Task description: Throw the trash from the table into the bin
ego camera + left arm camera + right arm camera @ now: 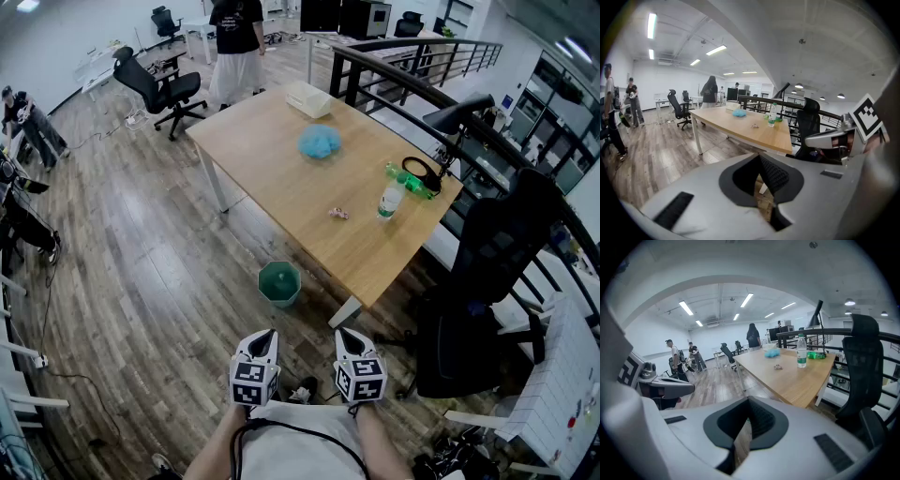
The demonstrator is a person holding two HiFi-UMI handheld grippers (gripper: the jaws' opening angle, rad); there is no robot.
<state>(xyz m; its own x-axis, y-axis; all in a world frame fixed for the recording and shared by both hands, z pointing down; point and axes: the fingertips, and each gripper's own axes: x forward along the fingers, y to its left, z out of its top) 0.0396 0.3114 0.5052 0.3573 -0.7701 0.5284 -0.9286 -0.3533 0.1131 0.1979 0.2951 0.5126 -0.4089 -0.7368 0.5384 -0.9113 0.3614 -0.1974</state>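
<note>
Well short of the surface [272,169] — bin [279,283] beside it
Left gripper [263,335] and right gripper [345,335] jaws pressed together, empty

Noted a black office chair [159,89] (wheeled) near the wooden floor's [141,244] far edge, beside a standing person [236,42].

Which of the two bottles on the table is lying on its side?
The green bottle; the clear bottle beside it stands upright.
</note>
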